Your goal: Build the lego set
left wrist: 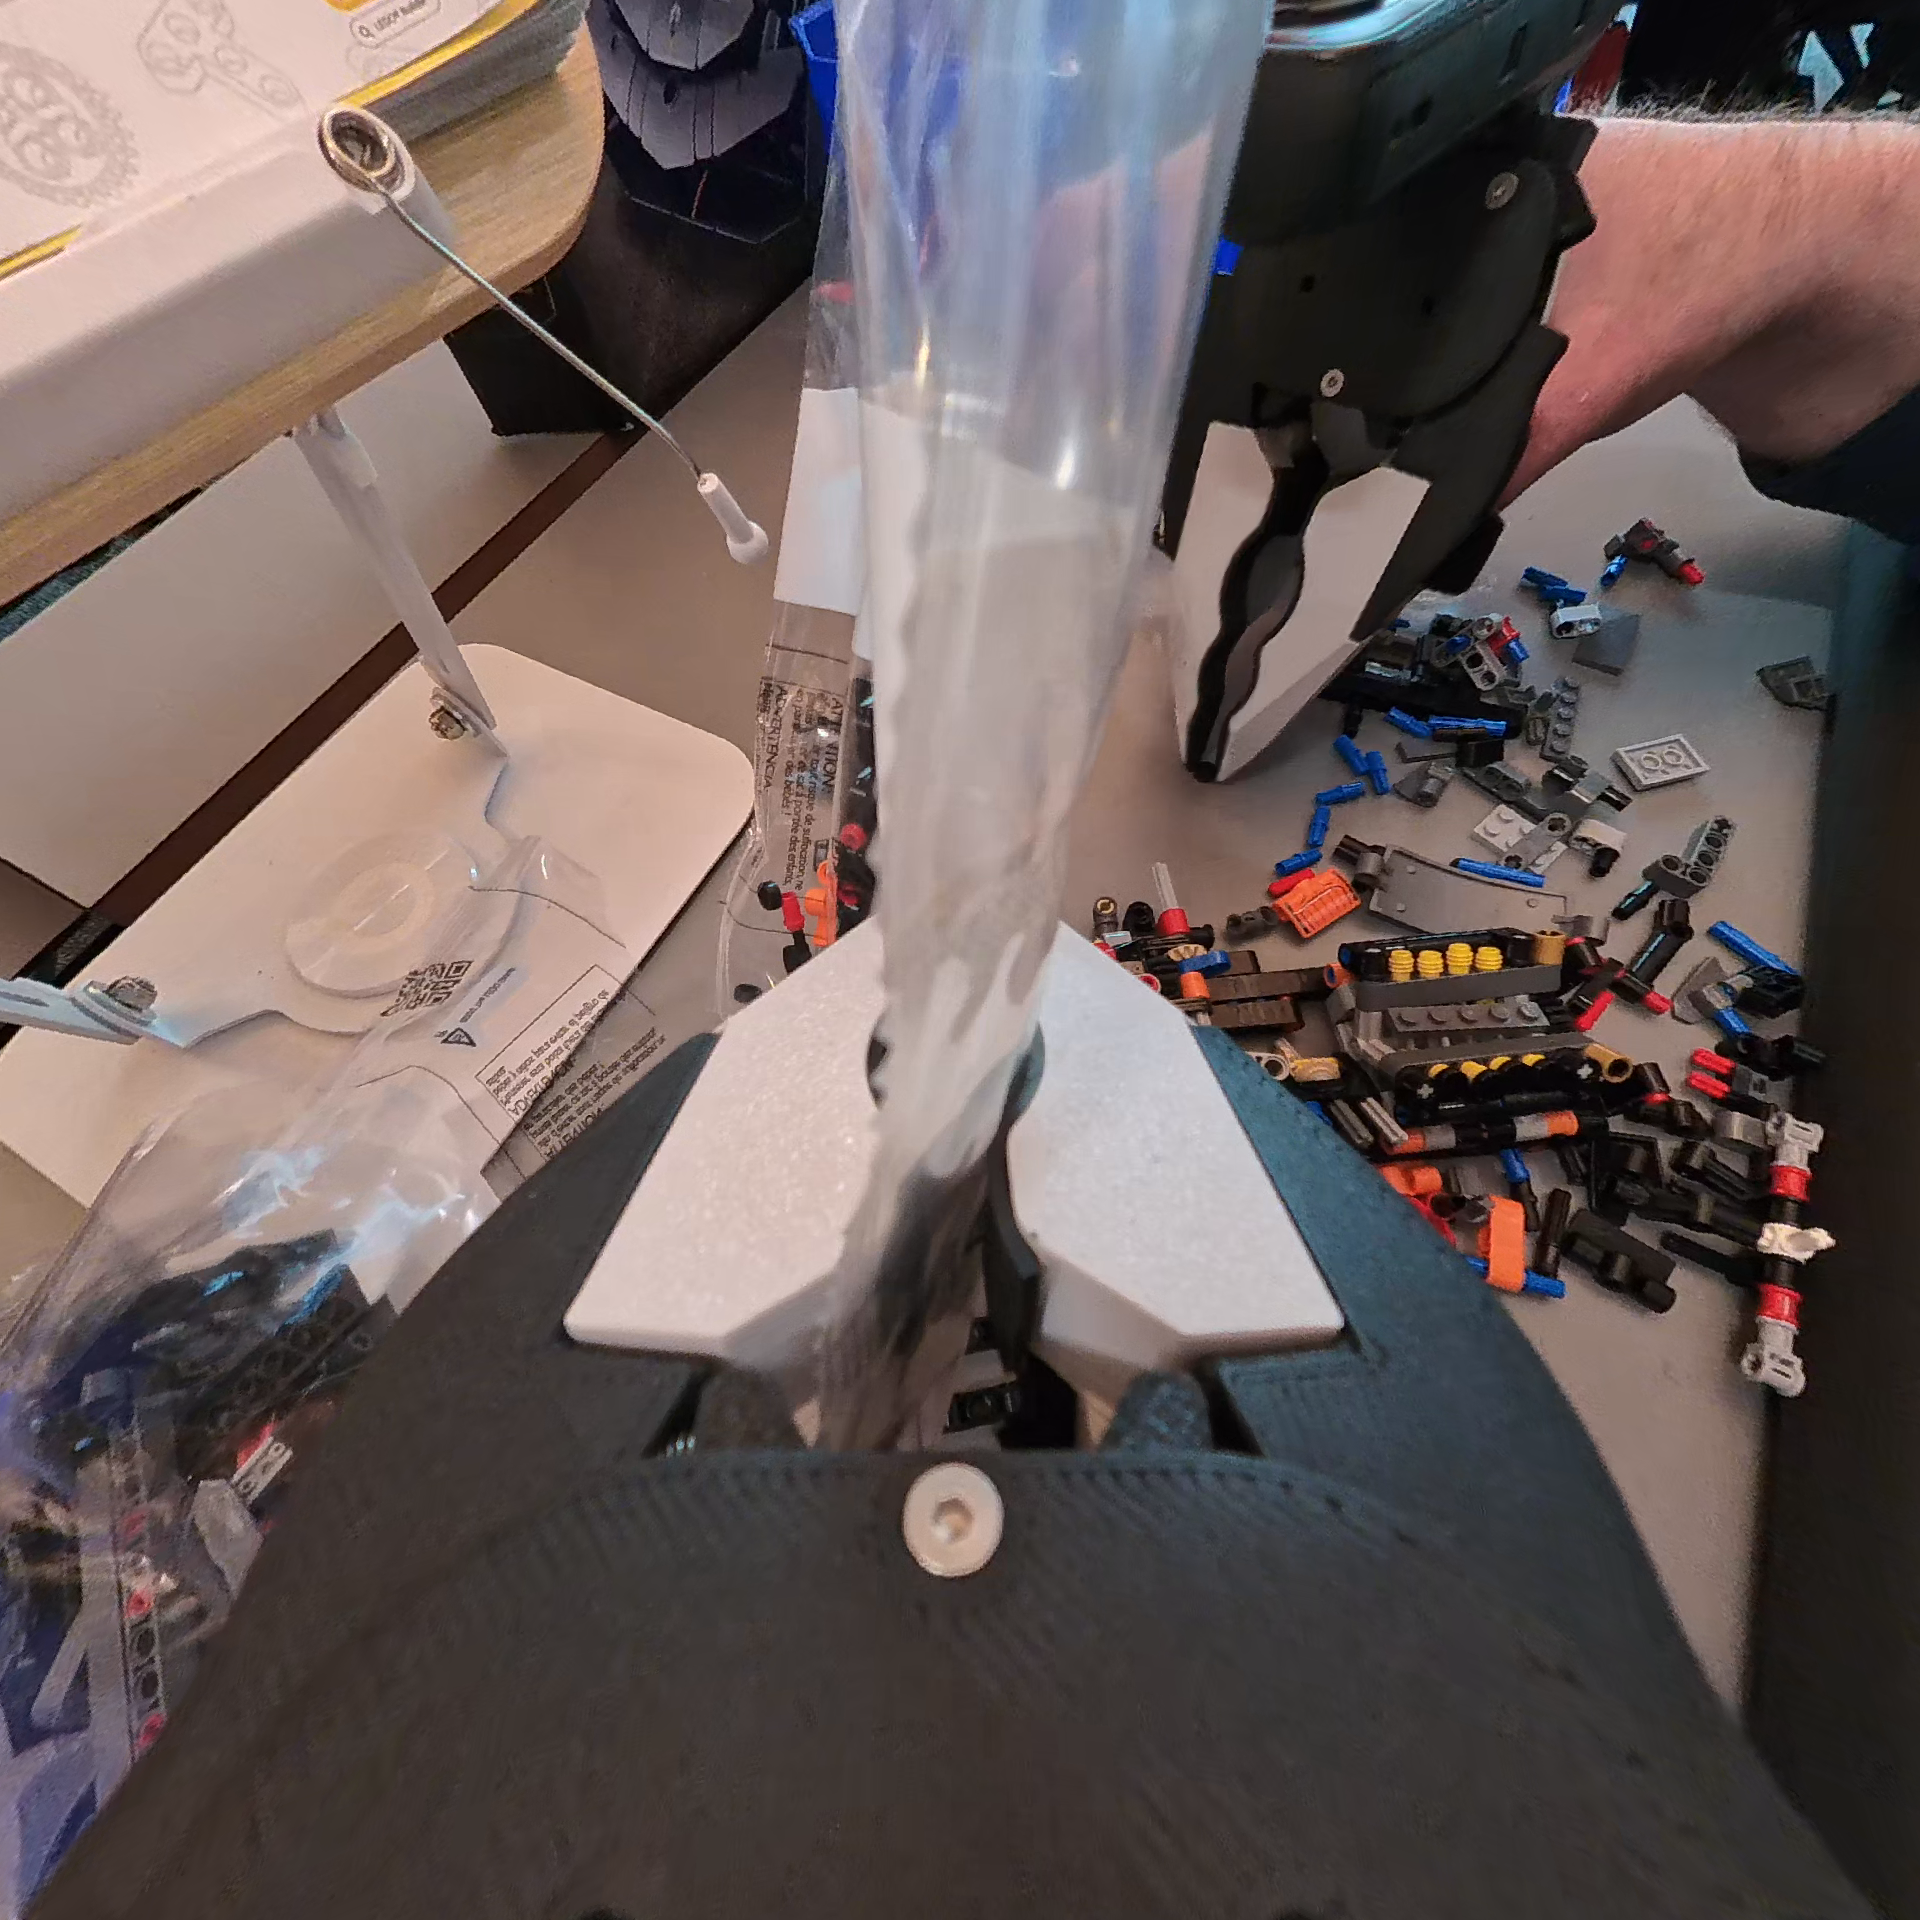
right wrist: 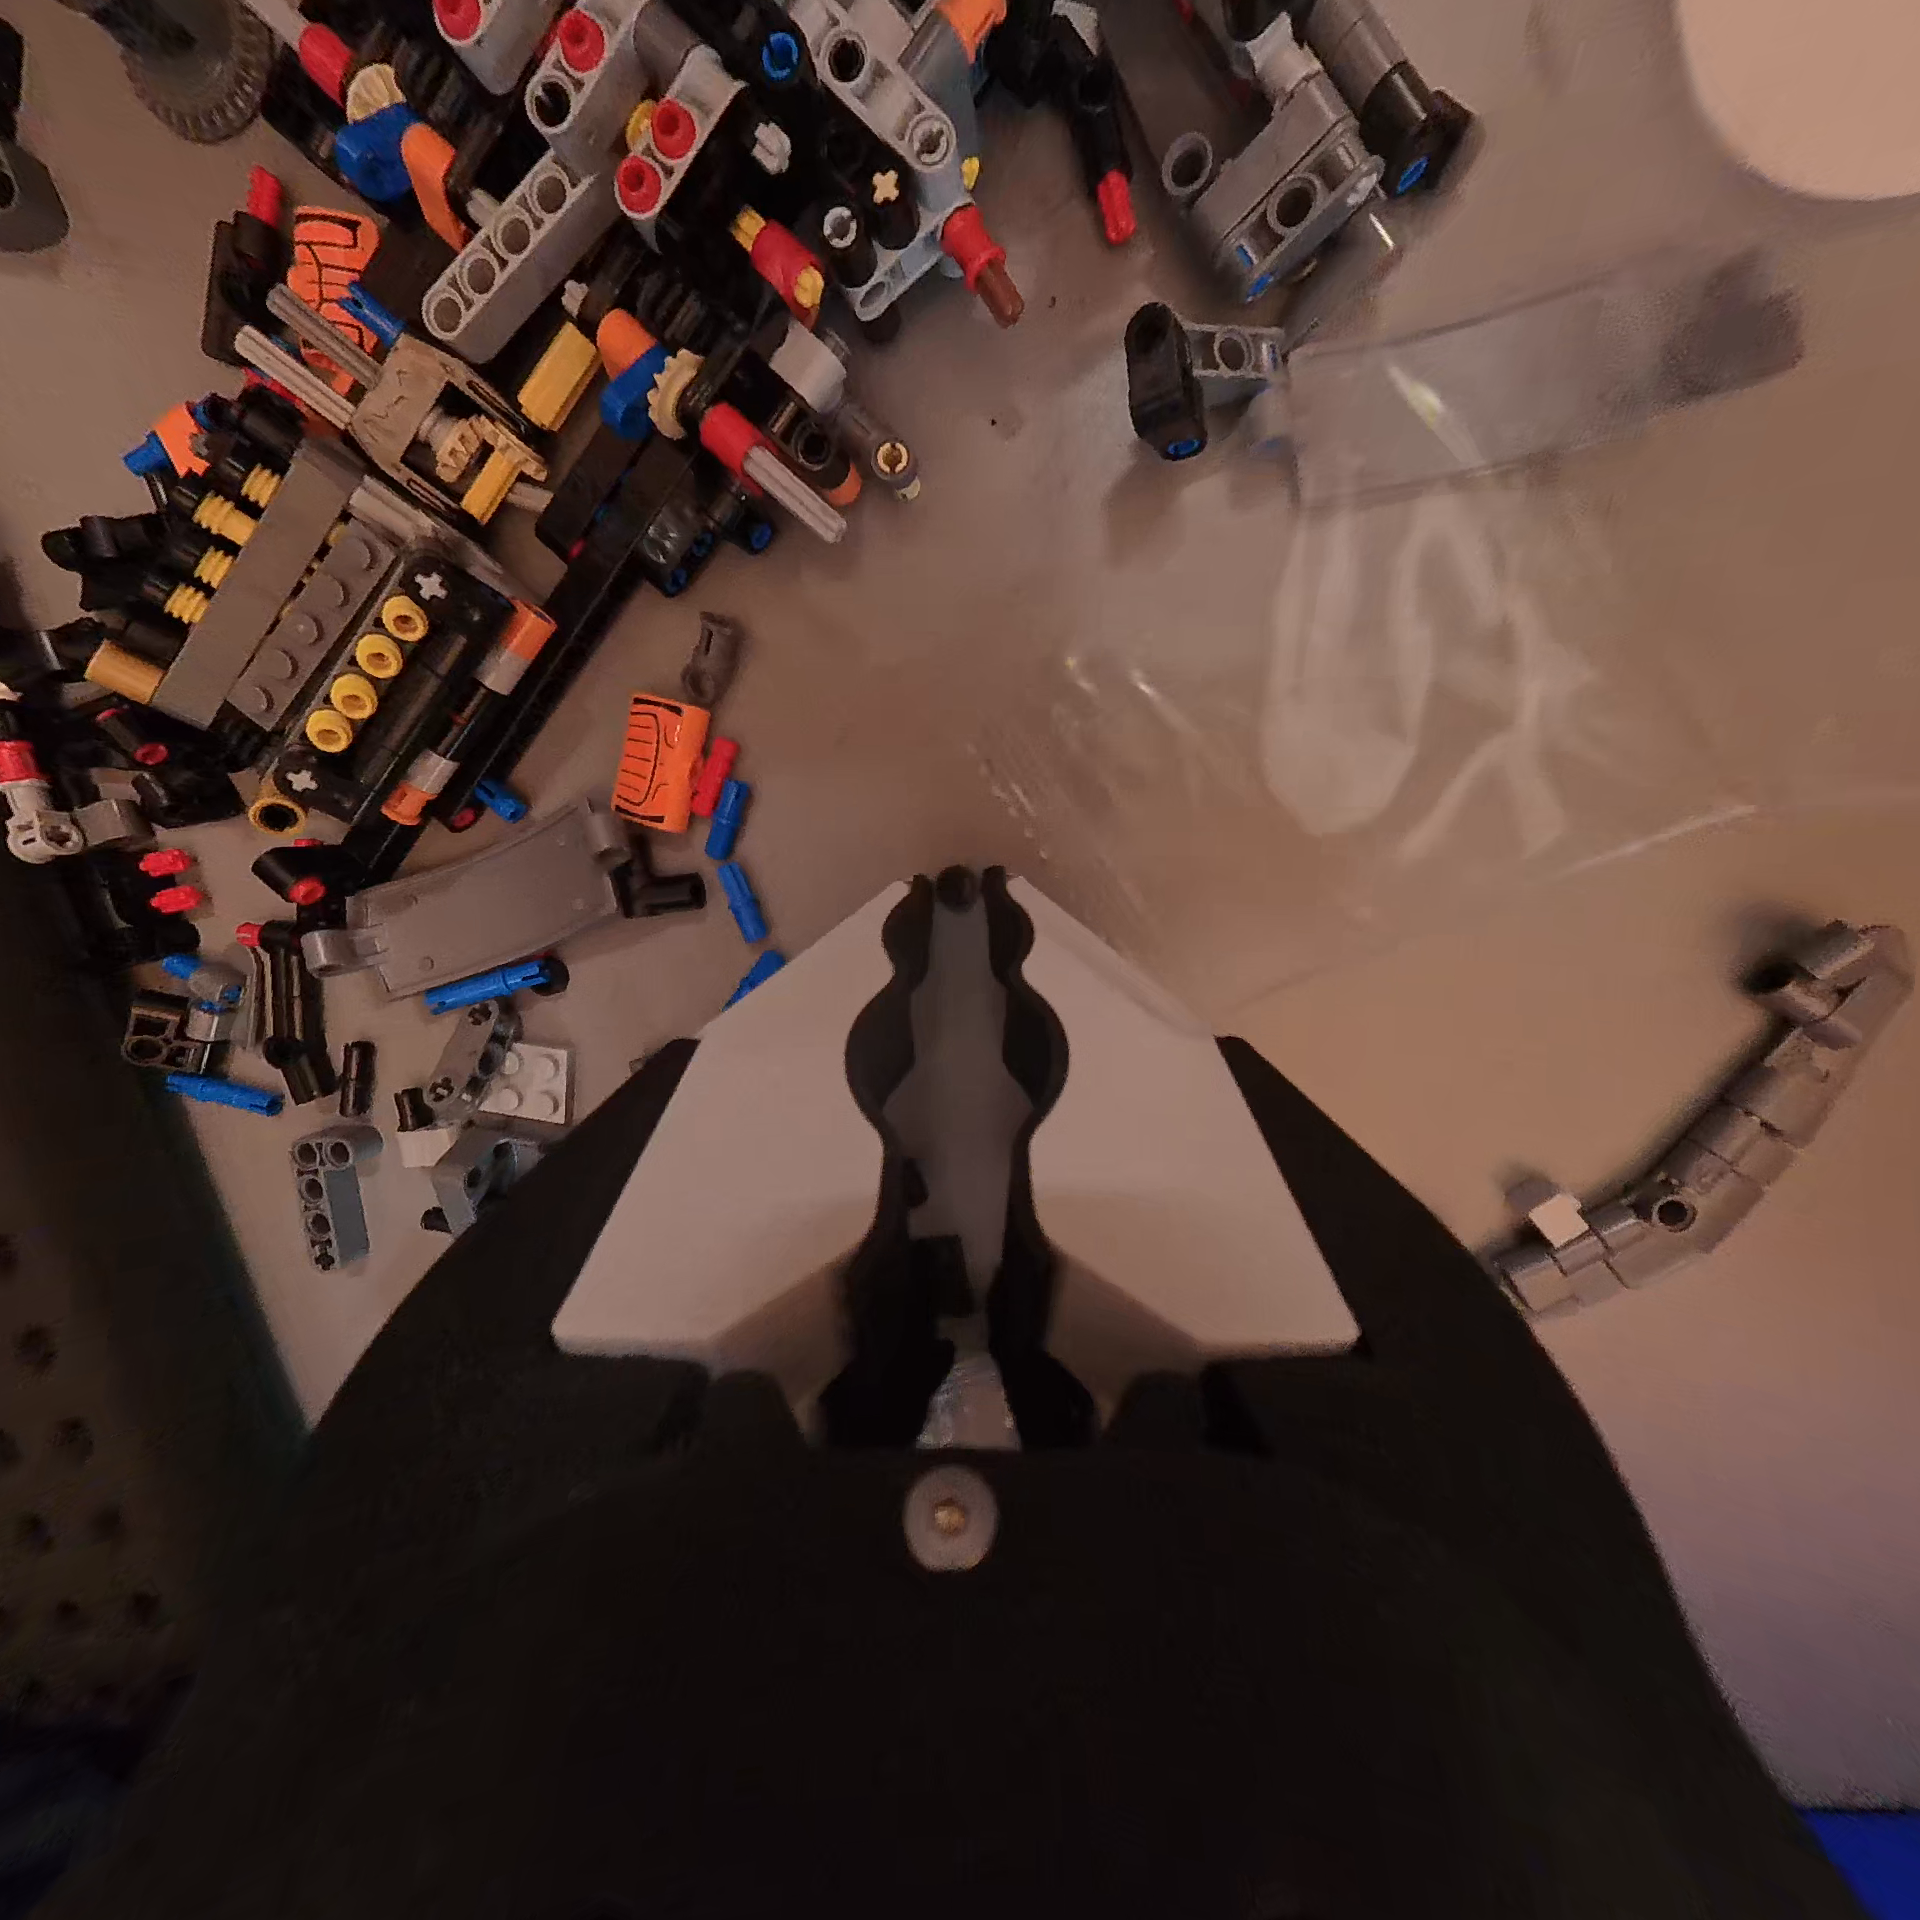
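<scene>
My left gripper [left wrist: 951, 997] is shut on a clear plastic bag [left wrist: 997, 436] that stretches upward from its fingers; the bag looks empty. The bag also shows blurred in the right wrist view [right wrist: 1455, 644]. My right gripper [right wrist: 956, 883] is shut, with a small black piece pinched at its tips, just above the grey table. It also shows in the left wrist view [left wrist: 1210, 764], held by a hand, beside a pile of loose lego pieces [left wrist: 1507, 1039]. A part-built block with yellow pins [right wrist: 343, 665] lies in the pile. A grey curved assembly [right wrist: 1704, 1122] lies apart to the right.
A white book stand [left wrist: 582, 790] holding an instruction booklet [left wrist: 135, 125] stands at the left. Another bag of parts [left wrist: 156, 1403] lies at the lower left, and a smaller bag [left wrist: 805, 831] behind my left fingers. A dark raised edge [left wrist: 1860, 935] borders the table on the right. Tip to tip, the grippers are about 15 cm apart.
</scene>
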`<state>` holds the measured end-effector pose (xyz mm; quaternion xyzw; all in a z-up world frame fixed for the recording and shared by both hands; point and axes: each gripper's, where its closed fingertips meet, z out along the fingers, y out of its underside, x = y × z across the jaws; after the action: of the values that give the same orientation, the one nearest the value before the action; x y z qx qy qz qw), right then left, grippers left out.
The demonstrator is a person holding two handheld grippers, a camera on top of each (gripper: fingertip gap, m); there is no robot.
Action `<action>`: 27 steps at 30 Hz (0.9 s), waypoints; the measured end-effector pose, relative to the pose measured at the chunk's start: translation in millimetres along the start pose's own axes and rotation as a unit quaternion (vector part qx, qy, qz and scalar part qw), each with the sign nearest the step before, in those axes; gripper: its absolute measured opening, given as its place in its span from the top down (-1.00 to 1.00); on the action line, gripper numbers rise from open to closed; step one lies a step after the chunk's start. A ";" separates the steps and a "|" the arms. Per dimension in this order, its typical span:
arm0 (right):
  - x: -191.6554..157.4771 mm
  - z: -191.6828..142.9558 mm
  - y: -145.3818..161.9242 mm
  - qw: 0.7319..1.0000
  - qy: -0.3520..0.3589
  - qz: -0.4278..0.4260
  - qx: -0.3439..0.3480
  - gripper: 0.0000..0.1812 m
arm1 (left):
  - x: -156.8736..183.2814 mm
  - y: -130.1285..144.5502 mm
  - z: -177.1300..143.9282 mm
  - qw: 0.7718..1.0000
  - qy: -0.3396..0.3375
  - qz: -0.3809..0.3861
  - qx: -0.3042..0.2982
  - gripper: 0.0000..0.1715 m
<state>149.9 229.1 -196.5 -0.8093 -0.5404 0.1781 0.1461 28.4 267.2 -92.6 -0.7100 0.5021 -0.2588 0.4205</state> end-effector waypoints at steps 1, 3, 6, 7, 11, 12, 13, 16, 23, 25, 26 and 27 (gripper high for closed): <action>-0.2 0.5 -0.2 1.000 0.001 -0.002 0.000 0.95 | 0.1 0.0 -0.1 1.000 0.000 0.000 0.000 1.00; -0.1 0.5 -0.4 1.000 0.004 -0.005 -0.002 0.95 | 0.1 0.1 -0.1 1.000 0.000 0.000 0.000 1.00; -1.0 0.1 -0.1 1.000 0.002 -0.005 -0.001 0.96 | -0.1 0.1 -0.5 1.000 0.000 0.001 0.000 1.00; -2.1 -0.6 0.0 1.000 -0.001 -0.005 0.000 0.96 | -0.3 0.0 -0.6 1.000 -0.001 0.001 0.000 1.00; -5.4 -13.5 -1.0 1.000 -0.001 -0.010 0.010 0.96 | -0.6 0.0 -0.9 1.000 0.000 0.000 0.000 1.00; -8.1 -20.1 -3.7 1.000 -0.004 -0.012 0.020 0.96 | -0.7 0.0 -0.6 1.000 0.000 0.000 0.000 1.00; -11.7 -27.4 -7.0 0.999 -0.008 -0.015 0.032 0.96 | -0.5 -0.1 -0.3 1.000 0.001 0.000 0.000 1.00; -22.9 -49.1 -18.5 0.997 -0.015 -0.028 0.068 0.96 | -0.6 -0.9 1.2 1.000 0.001 0.002 -0.002 1.00; -54.2 -118.3 -74.3 0.982 -0.009 -0.092 0.166 0.96 | 1.5 -0.5 2.0 1.000 0.005 0.005 -0.003 1.00; -51.6 -142.4 -96.7 0.975 0.014 -0.101 0.198 0.96 | 1.9 -0.5 1.9 1.000 0.005 0.006 -0.003 1.00; -48.1 -153.8 -107.4 0.971 0.027 -0.102 0.214 0.96 | 2.0 -0.4 1.7 1.000 0.005 0.006 -0.003 1.00; -43.5 -164.7 -117.9 0.967 0.040 -0.102 0.231 0.96 | 2.0 -0.4 1.5 1.000 0.005 0.006 -0.003 1.00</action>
<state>111.1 225.6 6.9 -0.7009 -0.5576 0.2495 0.3682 30.4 265.9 -93.2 -0.7068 0.5096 -0.2579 0.4174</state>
